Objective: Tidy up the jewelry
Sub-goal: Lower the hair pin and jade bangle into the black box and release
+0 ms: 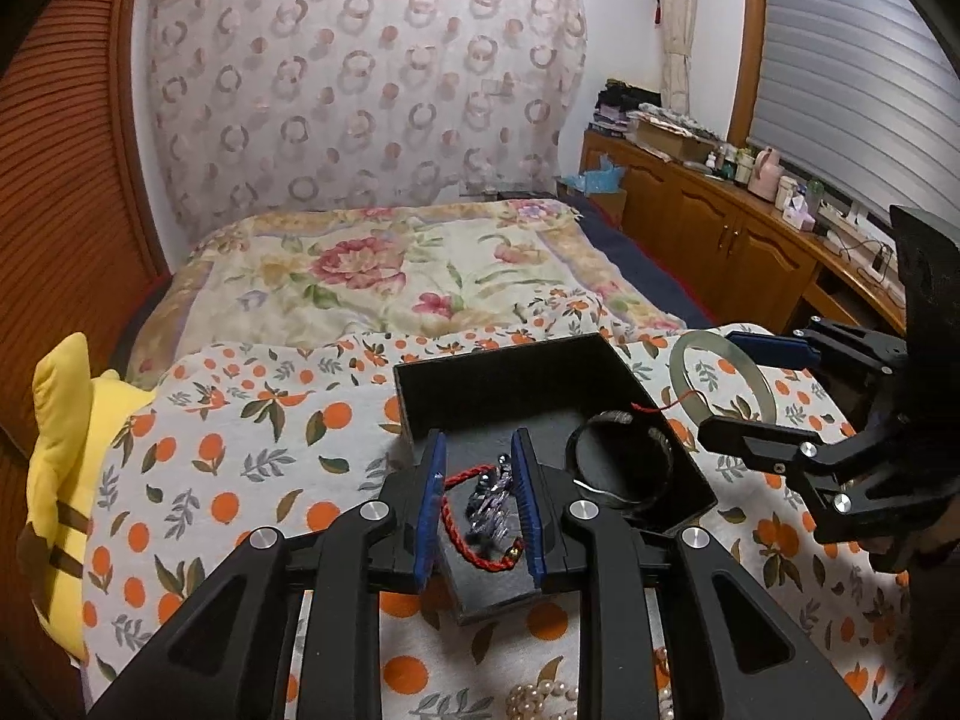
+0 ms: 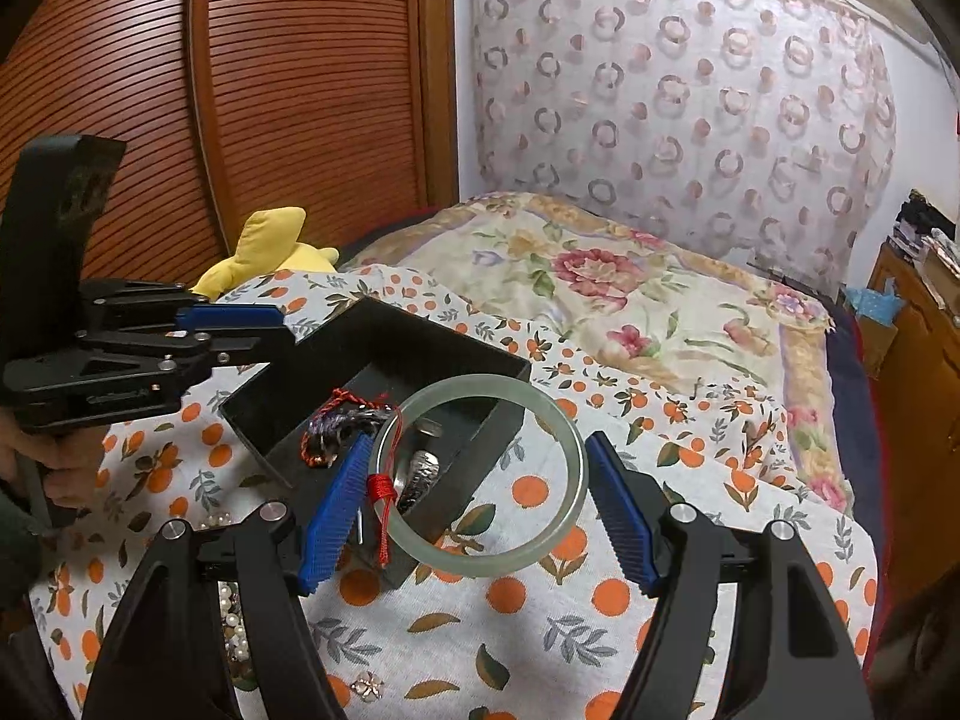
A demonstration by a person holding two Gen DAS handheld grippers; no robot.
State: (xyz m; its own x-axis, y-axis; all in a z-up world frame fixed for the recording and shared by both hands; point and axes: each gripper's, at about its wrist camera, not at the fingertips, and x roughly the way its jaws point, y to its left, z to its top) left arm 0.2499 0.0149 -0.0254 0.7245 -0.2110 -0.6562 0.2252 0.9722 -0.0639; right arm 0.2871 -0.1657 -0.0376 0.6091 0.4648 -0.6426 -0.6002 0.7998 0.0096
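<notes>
An orange-print cloth covers the near end of the bed, and a floral quilt lies beyond it, reaching to the far wall. At the bed's left edge sits a yellow plush toy, up against a brown slatted wardrobe. A sheer curtain with ring patterns hangs across the far wall. Along the right side runs a wooden cabinet, its top crowded with small bottles, boxes and a pink jug. Above it, grey blinds cover the window.
</notes>
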